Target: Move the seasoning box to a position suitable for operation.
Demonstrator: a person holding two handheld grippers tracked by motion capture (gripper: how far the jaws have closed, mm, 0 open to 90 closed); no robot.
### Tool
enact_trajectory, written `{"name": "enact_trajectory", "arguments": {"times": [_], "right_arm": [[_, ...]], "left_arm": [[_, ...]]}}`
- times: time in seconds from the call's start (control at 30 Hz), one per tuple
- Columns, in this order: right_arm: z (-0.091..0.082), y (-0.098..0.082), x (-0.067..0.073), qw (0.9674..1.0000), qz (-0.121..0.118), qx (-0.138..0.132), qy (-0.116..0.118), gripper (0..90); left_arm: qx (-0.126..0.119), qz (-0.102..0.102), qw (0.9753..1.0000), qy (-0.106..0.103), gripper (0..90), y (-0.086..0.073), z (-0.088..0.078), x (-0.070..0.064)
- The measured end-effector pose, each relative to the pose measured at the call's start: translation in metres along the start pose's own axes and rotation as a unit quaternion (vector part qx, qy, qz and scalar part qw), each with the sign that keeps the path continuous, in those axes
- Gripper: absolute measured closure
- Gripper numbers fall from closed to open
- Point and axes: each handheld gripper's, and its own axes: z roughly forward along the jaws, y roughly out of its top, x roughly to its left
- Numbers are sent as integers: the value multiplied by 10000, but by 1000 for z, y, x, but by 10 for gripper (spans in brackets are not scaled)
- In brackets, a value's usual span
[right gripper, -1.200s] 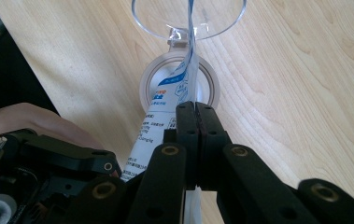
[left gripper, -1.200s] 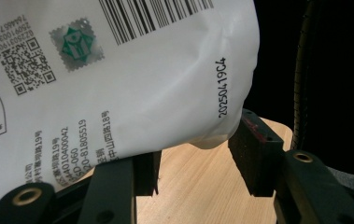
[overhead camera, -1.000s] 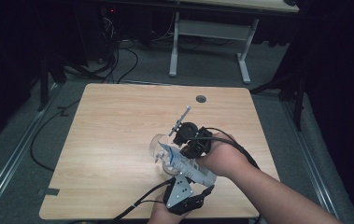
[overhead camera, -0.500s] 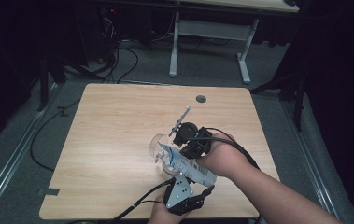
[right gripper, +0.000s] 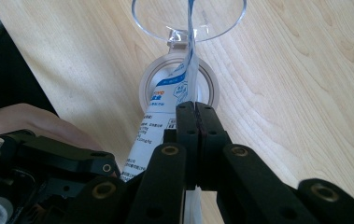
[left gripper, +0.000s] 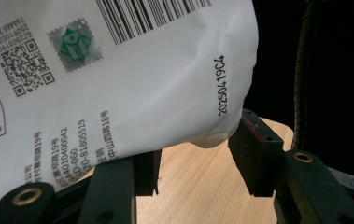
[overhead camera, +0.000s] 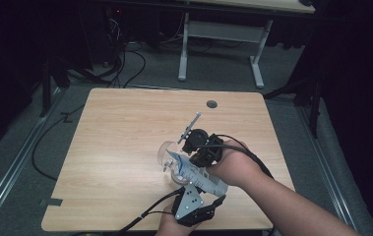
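Two grippers: both are on one white printed pouch [overhead camera: 196,173], each at a different end
Right gripper [right gripper: 194,108]: jaws pressed together, pinching the thin top edge of the pouch; in the high view it sits at [overhead camera: 194,146]
Left gripper [left gripper: 193,161]: jaws held part open around the fat lower end of the pouch, which bulges between them; the right-hand pad looks close against the pouch, the other is partly hidden, so a firm squeeze is my judgement
Pouch [left gripper: 118,88]: barcode, QR codes and a date stamp face the left gripper; its long axis runs from the left gripper up and away toward the right gripper, tilted off the table
Ahead of the right gripper: the pouch top [right gripper: 174,93] points at a clear plastic cup [right gripper: 188,18], just beyond the jaw tips; its rim faces this camera, so it seems to lie tipped
Below the jaw tips: a white ring-shaped thing [right gripper: 149,81], perhaps a lid or tape roll, lies under the pouch, touching or just short of the cup
Nearer hand: right, for opening or pouring
In the way: nothing between pouch mouth and cup
Around: bare wooden table [overhead camera: 125,128], a round hole [overhead camera: 211,104] well beyond both grippers
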Motion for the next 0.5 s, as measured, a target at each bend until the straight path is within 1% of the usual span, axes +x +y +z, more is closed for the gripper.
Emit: {"name": "enact_trajectory", "arguments": {"times": [0.2, 0.23, 0.3, 0.5], "right_arm": [[0, 0, 1, 10000, 3, -2, 0, 899], [0, 0, 1, 10000, -4, -3, 1, 899], [0, 0, 1, 10000, 4, 36, 2, 899], [0, -4, 2, 10000, 1, 21, 37, 899]], "left_arm": [[3, 9, 10000, 8, 555, -1, 0, 0], [29, 40, 10000, 9, 555, -1, 0, 0], [38, 35, 10000, 3, 555, -2, 1, 0], [70, 84, 9999, -9, 555, -6, 1, -2]]}}
